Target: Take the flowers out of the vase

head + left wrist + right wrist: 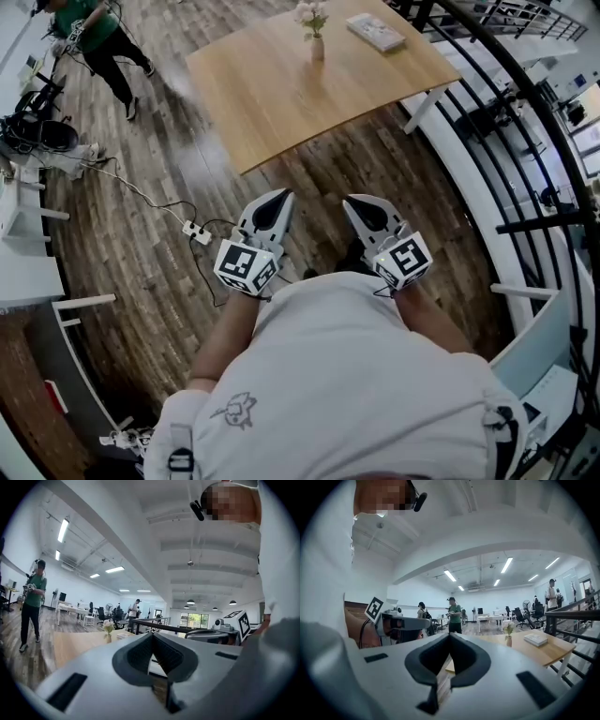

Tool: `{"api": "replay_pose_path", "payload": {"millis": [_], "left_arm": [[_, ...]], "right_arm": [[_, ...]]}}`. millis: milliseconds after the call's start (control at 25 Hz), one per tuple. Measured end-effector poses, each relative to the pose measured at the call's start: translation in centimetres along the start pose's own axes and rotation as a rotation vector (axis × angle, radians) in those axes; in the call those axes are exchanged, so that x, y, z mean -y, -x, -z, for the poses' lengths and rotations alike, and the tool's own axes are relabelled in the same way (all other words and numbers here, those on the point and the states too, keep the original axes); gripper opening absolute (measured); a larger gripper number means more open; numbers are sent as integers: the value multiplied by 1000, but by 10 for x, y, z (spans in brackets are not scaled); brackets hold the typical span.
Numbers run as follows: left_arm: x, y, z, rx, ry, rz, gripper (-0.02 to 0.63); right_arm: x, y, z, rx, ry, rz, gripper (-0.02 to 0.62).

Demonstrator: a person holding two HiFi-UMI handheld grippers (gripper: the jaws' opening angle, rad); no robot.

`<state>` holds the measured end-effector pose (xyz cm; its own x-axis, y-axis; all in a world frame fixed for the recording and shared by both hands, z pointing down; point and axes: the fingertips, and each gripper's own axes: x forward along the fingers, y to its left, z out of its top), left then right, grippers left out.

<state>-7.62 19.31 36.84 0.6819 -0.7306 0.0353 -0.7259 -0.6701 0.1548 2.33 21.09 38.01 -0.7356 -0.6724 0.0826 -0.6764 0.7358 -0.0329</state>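
Observation:
A small vase [317, 48] with pale flowers [311, 15] stands upright at the far side of a wooden table [281, 94]. Both grippers hover over the floor near my body, well short of the table. My left gripper [283, 195] and right gripper [349, 201] are shut and empty, pointing level toward the table. In the left gripper view the jaws [152, 636] meet, with the flowers [108, 628] far off to the left. In the right gripper view the jaws [450, 636] meet, with the vase [509, 641] far ahead on the right.
A book [375, 32] lies on the table to the right of the vase. A power strip [197, 232] with cables lies on the wood floor at left. A person in green [94, 33] stands at far left. A curved black railing [534, 150] runs along the right.

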Motion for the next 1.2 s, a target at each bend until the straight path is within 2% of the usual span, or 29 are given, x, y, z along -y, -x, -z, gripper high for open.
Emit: {"api": "replay_pose_path", "payload": {"millis": [280,480,600,800,1000,1200], "left_arm": [[4,-35,4,-14,0,7,5],[7,-78,11,-25,14,12,5],[1,-116,14,-27,22,5,5],[0,-168,14,-31,24,-3,5],[7,-196,17,-39,30,-24,5],[11,-215,25,-71,38,-11,5]], "right_arm": [[30,4,3,4,-13,5,11],[74,9,9,-16,-9,41,123],[112,9,14,-30,-22,47,150],[168,14,16,-38,-37,44,155],[198,17,18,-39,-51,9,156],[219,6,19,-31,-77,-12,156]]}}
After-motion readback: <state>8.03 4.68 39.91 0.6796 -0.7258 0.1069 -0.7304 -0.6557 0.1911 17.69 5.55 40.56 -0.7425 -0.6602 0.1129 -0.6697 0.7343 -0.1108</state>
